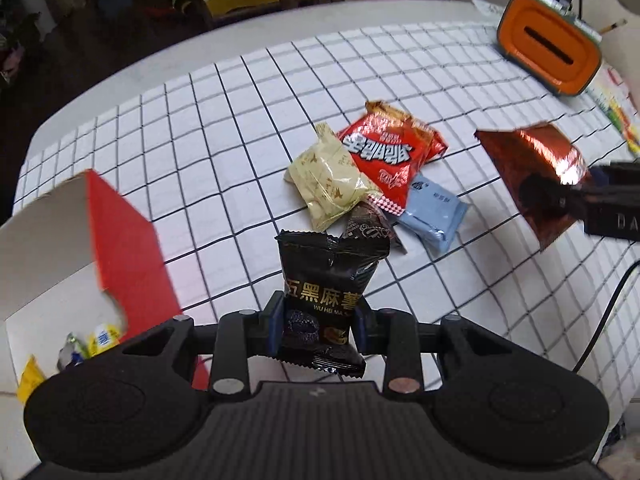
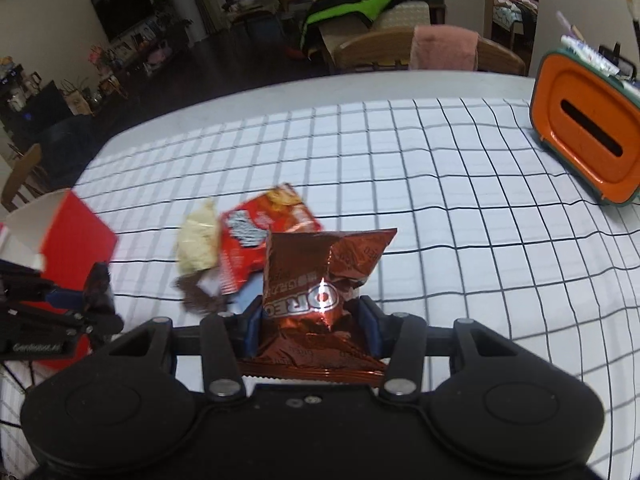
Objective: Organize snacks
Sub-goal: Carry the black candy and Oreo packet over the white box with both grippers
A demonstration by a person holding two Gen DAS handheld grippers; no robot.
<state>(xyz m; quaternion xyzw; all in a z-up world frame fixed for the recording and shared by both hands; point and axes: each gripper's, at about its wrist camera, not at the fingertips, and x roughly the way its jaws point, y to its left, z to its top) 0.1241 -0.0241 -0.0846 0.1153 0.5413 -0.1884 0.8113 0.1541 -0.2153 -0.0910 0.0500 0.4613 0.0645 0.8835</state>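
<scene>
My left gripper (image 1: 318, 320) is shut on a black snack packet (image 1: 328, 284) with gold lettering, held above the checked tablecloth. My right gripper (image 2: 312, 320) is shut on a shiny brown Oreo packet (image 2: 320, 280); the same Oreo packet (image 1: 532, 176) shows at the right of the left wrist view. On the cloth lies a small pile: a cream packet (image 1: 328, 180), a red packet (image 1: 388, 148), a light blue packet (image 1: 434, 212) and a dark brown cone-shaped packet (image 1: 368, 226). A red and white box (image 1: 80, 240) stands open at the left, with several small snacks (image 1: 100, 340) inside.
An orange tissue box (image 1: 552, 52) with a slot sits at the far right of the table (image 2: 440, 184). Wooden chairs (image 2: 400, 52) stand beyond the far edge. A black cable (image 1: 608, 312) runs over the cloth at the right. The left gripper (image 2: 84, 300) appears at the left of the right wrist view.
</scene>
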